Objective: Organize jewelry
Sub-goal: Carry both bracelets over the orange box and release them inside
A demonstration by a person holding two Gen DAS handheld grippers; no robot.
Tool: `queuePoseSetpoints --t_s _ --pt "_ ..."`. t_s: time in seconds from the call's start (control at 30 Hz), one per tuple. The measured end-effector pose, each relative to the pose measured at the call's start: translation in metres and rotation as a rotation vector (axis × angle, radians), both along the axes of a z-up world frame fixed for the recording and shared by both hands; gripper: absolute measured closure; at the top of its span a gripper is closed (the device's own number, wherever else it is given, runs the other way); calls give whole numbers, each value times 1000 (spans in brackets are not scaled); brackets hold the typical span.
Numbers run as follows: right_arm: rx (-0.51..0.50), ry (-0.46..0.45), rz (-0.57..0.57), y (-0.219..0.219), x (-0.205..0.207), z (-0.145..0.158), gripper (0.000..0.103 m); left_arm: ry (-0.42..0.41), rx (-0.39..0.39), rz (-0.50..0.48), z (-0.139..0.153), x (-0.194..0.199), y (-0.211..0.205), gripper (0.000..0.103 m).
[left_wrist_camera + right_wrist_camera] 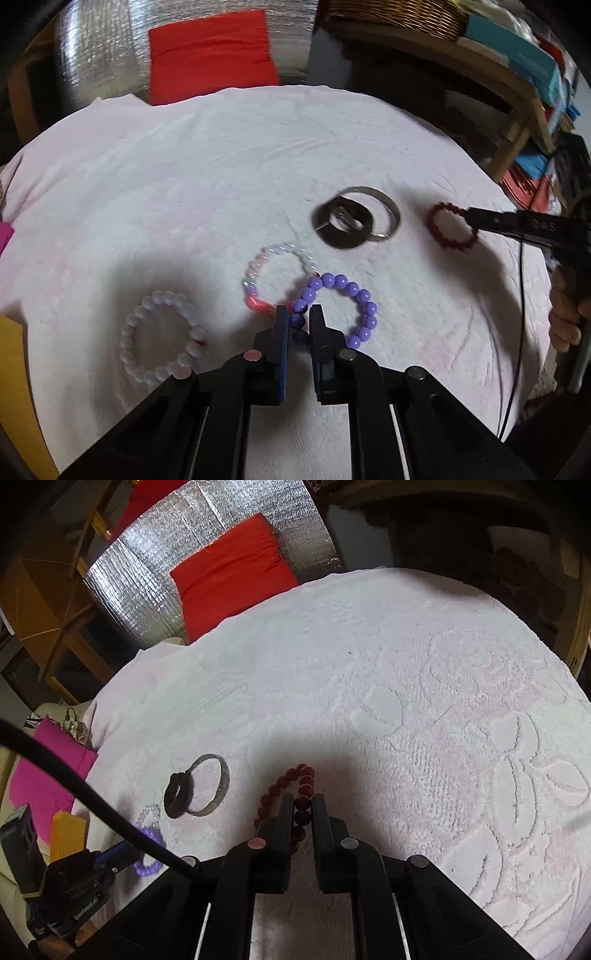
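On the white towel (184, 177) lie several bracelets. My left gripper (299, 317) is shut on the purple bead bracelet (354, 295), pinching its near-left beads. A clear-and-pink bead bracelet (258, 273) touches it at the left. A white bead bracelet (162, 336) lies further left. A silver bangle (388, 206) and a dark flat ring (343, 225) overlap behind. My right gripper (302, 801) is shut on the dark red bead bracelet (306, 779), also seen in the left wrist view (450, 229). The bangle (218, 786), dark ring (177, 794) and purple bracelet (147, 867) show to its left.
A red cushion (210, 51) and silver foil panel (92, 48) stand beyond the towel's far edge. A wooden shelf with boxes (517, 62) is at the right. A yellow block (66, 834) and pink cushion (37, 775) sit off the towel's left edge.
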State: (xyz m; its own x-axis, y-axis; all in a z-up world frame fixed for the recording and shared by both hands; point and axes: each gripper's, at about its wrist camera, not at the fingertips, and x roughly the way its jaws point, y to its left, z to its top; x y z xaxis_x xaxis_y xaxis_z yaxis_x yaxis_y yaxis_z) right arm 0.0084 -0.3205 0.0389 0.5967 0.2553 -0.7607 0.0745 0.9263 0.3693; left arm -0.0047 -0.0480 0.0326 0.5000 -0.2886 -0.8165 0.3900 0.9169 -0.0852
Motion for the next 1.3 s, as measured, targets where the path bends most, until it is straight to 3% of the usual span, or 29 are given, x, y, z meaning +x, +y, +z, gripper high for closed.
queuePoseSetpoints --t_s 0.2,0.27,0.4,0.5,0.6,0.63,0.7,0.9,1.2,1.3 --pt "-18 75 0 -1 9 -13 93 72 -23 -37 -5 -8 0 89" --pt "-20 93 3 -2 10 -18 93 72 -26 -41 -5 -8 1 84" --pt "7 99 -6 -8 11 -17 91 88 -61 -53 -6 -10 0 61" --pt "4 97 -2 -7 12 -18 90 57 -15 -76 -6 -13 -11 60" --pt "-78 76 34 4 13 -21 90 46 -22 -70 -6 -13 -14 63" --pt "-100 66 46 9 13 -21 89 38 -18 -75 -5 -13 -16 78" --pt "-128 55 66 16 11 -18 93 31 -21 -82 -4 -13 -17 92" --pt "-103 -30 88 23 1 3 93 -29 -65 -50 17 -22 -5 94" --pt "61 -138 129 30 -25 38 93 -144 -152 23 66 -42 30 94" --pt "75 -165 146 44 -32 49 93 -174 -175 50 80 -53 47 94"
